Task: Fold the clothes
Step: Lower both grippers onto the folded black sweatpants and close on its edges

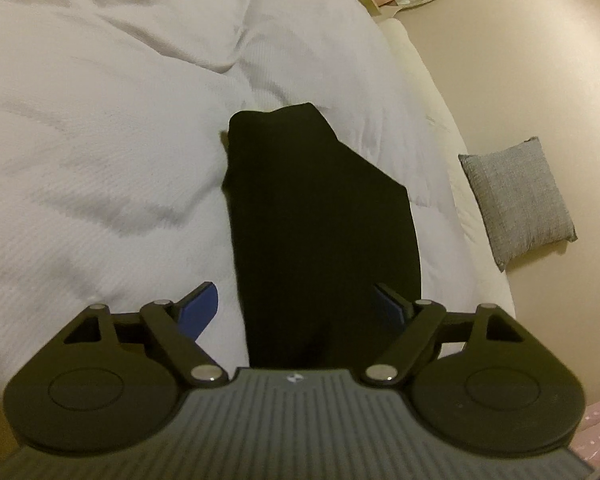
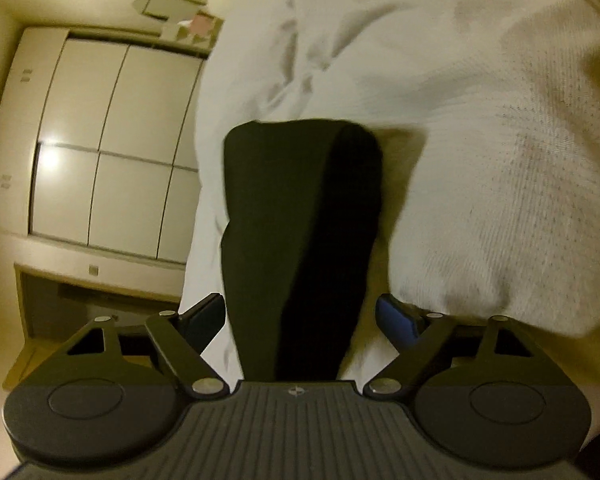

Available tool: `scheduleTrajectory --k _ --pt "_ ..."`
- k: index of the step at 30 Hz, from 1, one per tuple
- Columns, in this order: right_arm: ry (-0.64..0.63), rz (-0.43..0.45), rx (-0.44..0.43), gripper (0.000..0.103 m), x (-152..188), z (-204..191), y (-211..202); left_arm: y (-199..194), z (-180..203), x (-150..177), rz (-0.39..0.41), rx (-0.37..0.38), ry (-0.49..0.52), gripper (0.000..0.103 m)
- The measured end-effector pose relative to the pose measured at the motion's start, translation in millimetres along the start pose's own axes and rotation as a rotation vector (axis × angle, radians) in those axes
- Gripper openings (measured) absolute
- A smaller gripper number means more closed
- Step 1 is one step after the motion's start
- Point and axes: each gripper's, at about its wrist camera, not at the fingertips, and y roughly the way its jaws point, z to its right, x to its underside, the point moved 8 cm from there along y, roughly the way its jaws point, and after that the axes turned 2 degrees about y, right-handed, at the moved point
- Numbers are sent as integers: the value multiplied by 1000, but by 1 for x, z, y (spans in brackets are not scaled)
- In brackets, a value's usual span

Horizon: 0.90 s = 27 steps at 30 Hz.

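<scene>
1. Left gripper points forward over the bed, jaws spread wide; the black garment lies between the blue pads.
2. Right gripper likewise stands released, astride the same garment.
3. The garment rests on the white duvet.

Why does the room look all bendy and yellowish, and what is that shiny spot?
Both views come through a fisheye lens, so straight edges curve. In the right wrist view the wardrobe bows, a lamp glare shines on its door, and the warm light tints everything yellow. In the left wrist view the black garment shows no detail and its edges look slightly blurred.
</scene>
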Motion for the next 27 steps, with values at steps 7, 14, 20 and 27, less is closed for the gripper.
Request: scheduleTrajectory --k 7,14,20,27 --pt "-22 29 -19 76 -14 2 20 35 -10 -22 31 118 -123 73" --pt "-84 57 -48 68 -25 -5 37 68 -16 -32 -1 147 -128 62" --pt "-151 49 -38 54 -29 -11 75 87 -15 -44 -49 176 -108 50" --pt "-133 38 1 36 -32 -7 81 88 -18 -52 -128 195 -109 20"
